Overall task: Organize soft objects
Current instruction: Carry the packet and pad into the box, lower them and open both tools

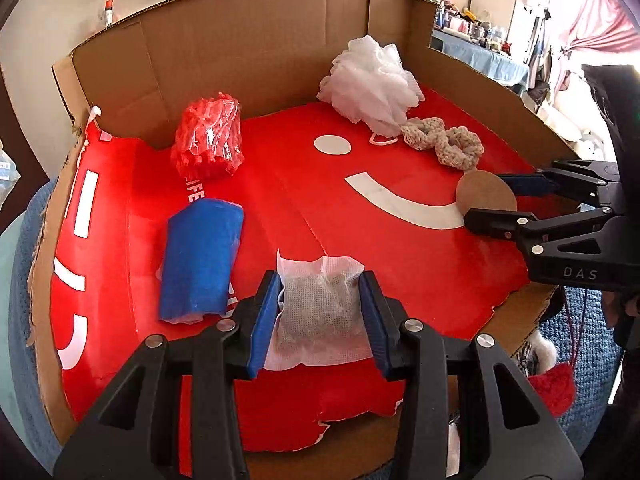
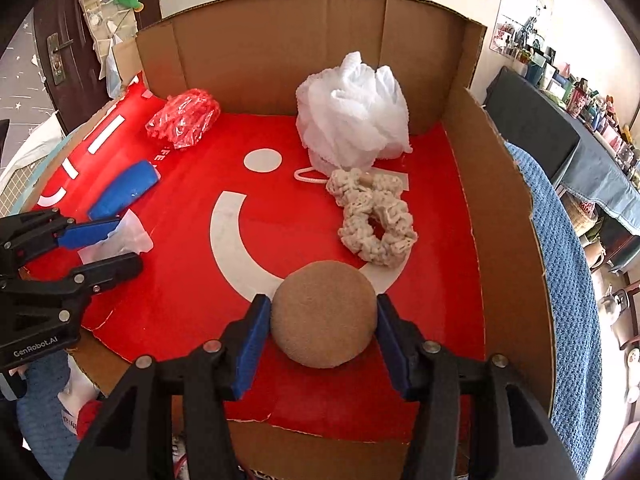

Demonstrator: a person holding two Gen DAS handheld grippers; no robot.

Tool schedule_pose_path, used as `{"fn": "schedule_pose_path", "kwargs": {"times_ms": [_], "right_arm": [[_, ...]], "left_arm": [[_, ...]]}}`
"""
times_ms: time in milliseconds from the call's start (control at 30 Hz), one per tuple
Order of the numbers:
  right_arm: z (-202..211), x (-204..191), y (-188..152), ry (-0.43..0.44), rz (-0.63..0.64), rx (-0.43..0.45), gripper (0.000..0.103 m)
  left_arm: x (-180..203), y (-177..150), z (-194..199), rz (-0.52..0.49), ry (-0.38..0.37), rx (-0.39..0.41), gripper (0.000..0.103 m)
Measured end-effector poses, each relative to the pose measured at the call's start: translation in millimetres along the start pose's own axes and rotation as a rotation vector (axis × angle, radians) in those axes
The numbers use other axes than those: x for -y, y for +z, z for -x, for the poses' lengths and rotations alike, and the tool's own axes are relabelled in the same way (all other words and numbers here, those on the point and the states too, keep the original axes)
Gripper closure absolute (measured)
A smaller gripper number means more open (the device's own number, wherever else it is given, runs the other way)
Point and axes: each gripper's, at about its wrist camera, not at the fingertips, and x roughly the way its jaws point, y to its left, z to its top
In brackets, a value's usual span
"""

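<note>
A white mesh sachet (image 1: 320, 304) lies on the red board (image 1: 360, 240) between the fingers of my left gripper (image 1: 320, 304). The pads stand at its two side edges; a grip cannot be told. A round tan sponge (image 2: 324, 314) lies between the fingers of my right gripper (image 2: 320, 332), whose pads touch its sides. The sponge also shows in the left wrist view (image 1: 486, 196). A blue roll (image 1: 202, 256), a red plastic bundle (image 1: 210, 140), a white mesh bath puff (image 2: 352, 114) and a beige crochet scrunchie (image 2: 374, 220) lie on the board.
Cardboard walls (image 2: 280, 48) stand at the back and right (image 2: 508, 200) of the board. The board's front edge is torn. A blue knitted cloth (image 2: 568, 280) hangs outside the right wall. Room clutter lies beyond.
</note>
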Motion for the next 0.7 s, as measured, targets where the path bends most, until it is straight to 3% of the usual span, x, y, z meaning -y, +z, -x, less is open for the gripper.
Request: {"fn": "schedule_pose_path", "kwargs": {"times_ms": [367, 700], "right_arm": [[-1.0, -1.2, 0.2, 0.007, 0.003, -0.005, 0.040], [2.8, -4.7, 0.0, 0.022, 0.007, 0.007, 0.029]], "left_arm": [[0.3, -0.1, -1.0, -0.010, -0.006, 0.008, 0.056], [-2.4, -1.2, -0.3, 0.006, -0.007, 0.016, 0.037]]}}
